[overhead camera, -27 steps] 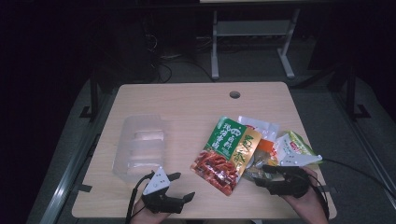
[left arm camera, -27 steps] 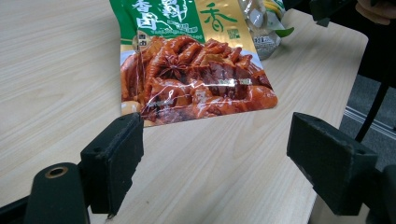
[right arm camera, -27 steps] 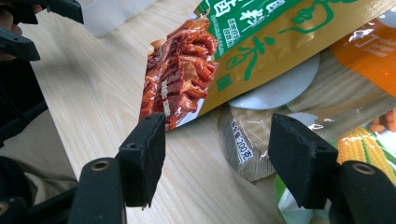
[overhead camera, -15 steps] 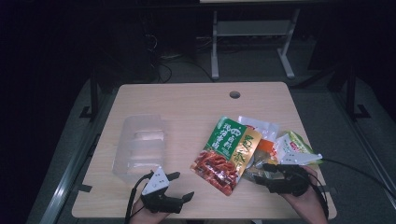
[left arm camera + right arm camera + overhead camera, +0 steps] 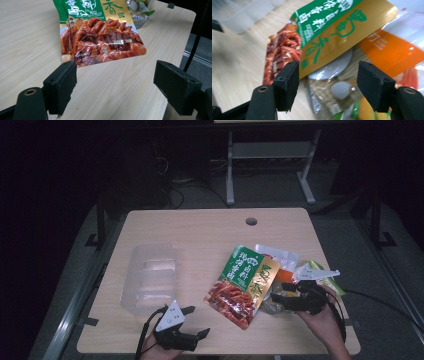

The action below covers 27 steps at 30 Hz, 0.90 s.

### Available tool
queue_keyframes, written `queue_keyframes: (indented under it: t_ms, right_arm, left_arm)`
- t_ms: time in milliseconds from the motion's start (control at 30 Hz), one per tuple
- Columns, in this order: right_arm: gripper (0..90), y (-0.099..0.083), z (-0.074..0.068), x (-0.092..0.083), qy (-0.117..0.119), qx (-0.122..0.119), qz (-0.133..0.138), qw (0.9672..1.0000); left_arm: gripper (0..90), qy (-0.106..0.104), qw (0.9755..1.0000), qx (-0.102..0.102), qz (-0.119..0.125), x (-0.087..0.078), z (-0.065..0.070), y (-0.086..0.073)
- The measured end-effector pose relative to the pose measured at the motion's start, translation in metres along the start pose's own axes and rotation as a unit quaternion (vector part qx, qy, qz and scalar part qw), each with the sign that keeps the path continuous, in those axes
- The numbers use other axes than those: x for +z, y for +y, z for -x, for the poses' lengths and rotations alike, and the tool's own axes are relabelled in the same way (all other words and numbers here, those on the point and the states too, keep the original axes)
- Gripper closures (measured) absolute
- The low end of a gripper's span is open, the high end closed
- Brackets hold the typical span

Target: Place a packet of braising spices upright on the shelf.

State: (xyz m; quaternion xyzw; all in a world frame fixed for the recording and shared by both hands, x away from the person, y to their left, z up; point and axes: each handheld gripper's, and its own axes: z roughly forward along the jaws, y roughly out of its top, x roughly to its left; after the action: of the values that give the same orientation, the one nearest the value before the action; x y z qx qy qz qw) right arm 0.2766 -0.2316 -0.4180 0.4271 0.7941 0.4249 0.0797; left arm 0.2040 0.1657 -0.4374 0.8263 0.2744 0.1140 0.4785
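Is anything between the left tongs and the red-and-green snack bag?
Nothing visible. The left tongs are open at the near table edge, and only bare wood lies between them and the snack bag. The clear plastic container sits off to the side, beyond the tongs, not in the path.

Wooden table (image 5: 200,227), clear plastic tray (image 5: 150,277) left, snack packets (image 5: 245,282) right, open left tongs (image 5: 192,321), right tongs (image 5: 280,295) at packets

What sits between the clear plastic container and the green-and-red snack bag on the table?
Nothing. In the high view, the stretch of table between the clear plastic container and the green-and-red snack bag is bare wood.
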Motion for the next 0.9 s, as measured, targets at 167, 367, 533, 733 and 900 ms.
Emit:
queue_keyframes:
  t_ms: [167,367,533,733,900]
  right_arm:
    - [34.7,0.007,0.008,0.009,0.003,0.014,-0.007,0.9999]
    - [36.7,0.016,0.011,0.021,0.004,0.023,-0.024,0.9994]
    - [39.9,0.020,0.015,0.029,0.010,0.035,-0.032,0.9988]
    - [45.4,0.027,0.016,0.038,0.016,0.036,-0.034,0.9986]
    - [52.9,0.029,0.015,0.047,0.016,0.036,-0.037,0.9986]
  left_arm:
    - [18.5,0.001,1.0000,0.000,0.002,-0.001,0.000,0.000]
    - [18.6,0.000,1.0000,0.000,0.000,0.000,0.000,0.000]
    - [18.6,-0.004,1.0000,0.005,-0.003,0.002,0.002,-0.001]
    - [18.7,-0.005,1.0000,0.003,-0.004,0.003,0.002,-0.001]
    - [18.7,-0.005,1.0000,0.003,-0.006,0.004,0.001,-0.001]
